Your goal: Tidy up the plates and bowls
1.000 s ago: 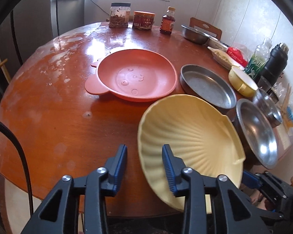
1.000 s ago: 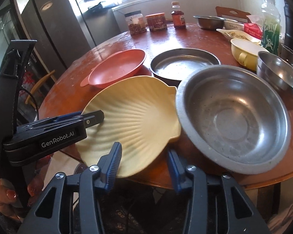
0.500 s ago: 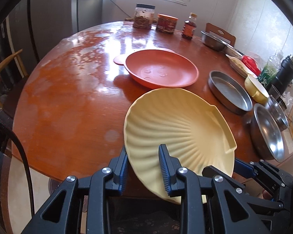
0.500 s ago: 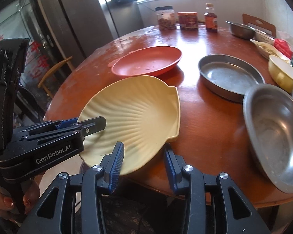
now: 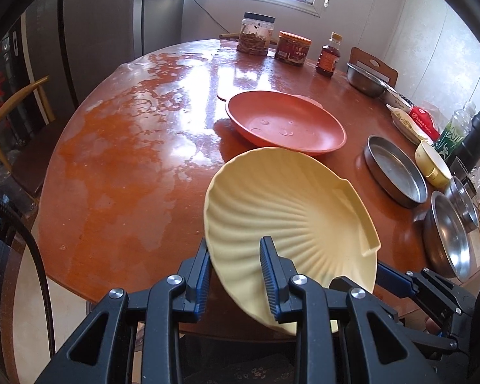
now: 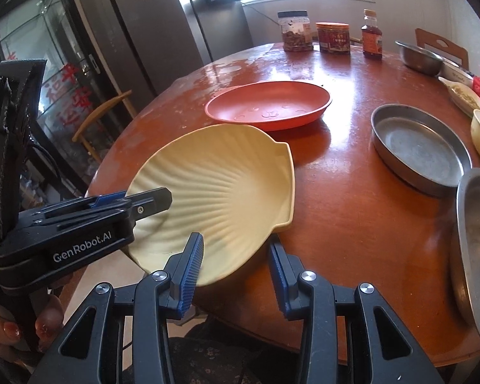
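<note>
I read the shell plate (image 5: 291, 217) as matt, ribbed cream plastic, the pink plate (image 5: 284, 128) as smooth matt plastic, the round pan (image 6: 420, 147) as dull scuffed metal, the wide bowl (image 5: 446, 243) as brighter polished metal, and the table (image 5: 128, 176) as glossy, patchily worn wood.

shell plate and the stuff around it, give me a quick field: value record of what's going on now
held item: yellow shell plate, tilted, partly past the table edge
left gripper: shut on the plate's near rim
right gripper: open, straddling the plate's edge
nearest dish: orange plate, on the table just beyond
to the right: flat metal pan, then large steel bowl
back of table: two jars and a bottle
</note>
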### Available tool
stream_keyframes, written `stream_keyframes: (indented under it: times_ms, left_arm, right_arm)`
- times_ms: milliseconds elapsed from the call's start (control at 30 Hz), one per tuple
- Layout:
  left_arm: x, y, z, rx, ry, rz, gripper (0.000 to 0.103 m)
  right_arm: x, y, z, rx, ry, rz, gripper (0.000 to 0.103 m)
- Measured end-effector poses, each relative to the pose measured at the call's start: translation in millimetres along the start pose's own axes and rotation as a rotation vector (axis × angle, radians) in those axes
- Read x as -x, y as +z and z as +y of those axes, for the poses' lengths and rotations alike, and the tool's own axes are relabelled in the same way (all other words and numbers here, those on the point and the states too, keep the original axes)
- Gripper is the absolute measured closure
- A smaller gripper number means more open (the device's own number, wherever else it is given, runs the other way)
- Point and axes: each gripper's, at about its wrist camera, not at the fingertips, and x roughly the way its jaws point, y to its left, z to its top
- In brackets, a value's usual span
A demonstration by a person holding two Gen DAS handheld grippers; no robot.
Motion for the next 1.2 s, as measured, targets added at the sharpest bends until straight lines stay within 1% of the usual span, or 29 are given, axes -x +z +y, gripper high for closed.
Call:
stream_keyframes:
  times_ms: [167, 233, 267, 333, 433, 500, 567, 700, 800, 867, 967, 1067, 1200]
  left_arm:
    - [-3, 0, -7, -0.006, -0.01, 0.004, 0.073]
    - [-4, 1, -9, -0.011, -0.009, -0.004, 0.073]
    - [-5, 2, -9, -0.013, -0.006, -0.003, 0.073]
    - [-6, 2, -10, -0.011, -0.007, 0.0, 0.073]
    - [-7, 2, -10, -0.001, -0.008, -0.003, 0.073]
    - [-6, 1, -9, 0.0, -0.008, -0.014, 0.073]
    - [-3, 2, -9, 0.0, -0.004, -0.023, 0.073]
    - [-1, 6, -7, 0.009, 0.003, -0.023, 0.073]
    - [-1, 10, -6, 0.011, 0.0, -0.024, 0.073]
    - [0, 13, -7, 0.008, 0.017, -0.024, 0.072]
    - [0, 20, -7, 0.003, 0.054, -0.012, 0.071]
    - [2, 27, -4, 0.013, 0.054, -0.012, 0.07]
    - [5, 39, -3, 0.016, 0.062, -0.009, 0.069]
  right_arm:
    - [8, -2, -6, -0.017, -0.012, -0.017, 0.06]
    - [8, -3, -9, -0.023, -0.007, -0.011, 0.058]
    - [9, -4, -11, -0.033, -0.001, -0.009, 0.055]
    - [11, -6, -13, -0.046, 0.002, -0.013, 0.053]
    - [16, -7, -17, -0.054, -0.011, -0.028, 0.049]
    - [22, -8, -20, -0.069, -0.012, -0.045, 0.039]
    - [26, -7, -21, -0.068, -0.018, -0.065, 0.035]
    - [33, -5, -21, -0.054, -0.054, -0.093, 0.034]
    - [36, -4, -24, -0.056, -0.061, -0.103, 0.033]
    - [38, 0, -27, -0.064, -0.067, -0.109, 0.033]
    - [37, 7, -32, -0.079, -0.08, -0.098, 0.032]
    - [38, 17, -36, -0.093, -0.091, -0.086, 0.028]
    - [40, 35, -40, -0.088, -0.107, -0.098, 0.028]
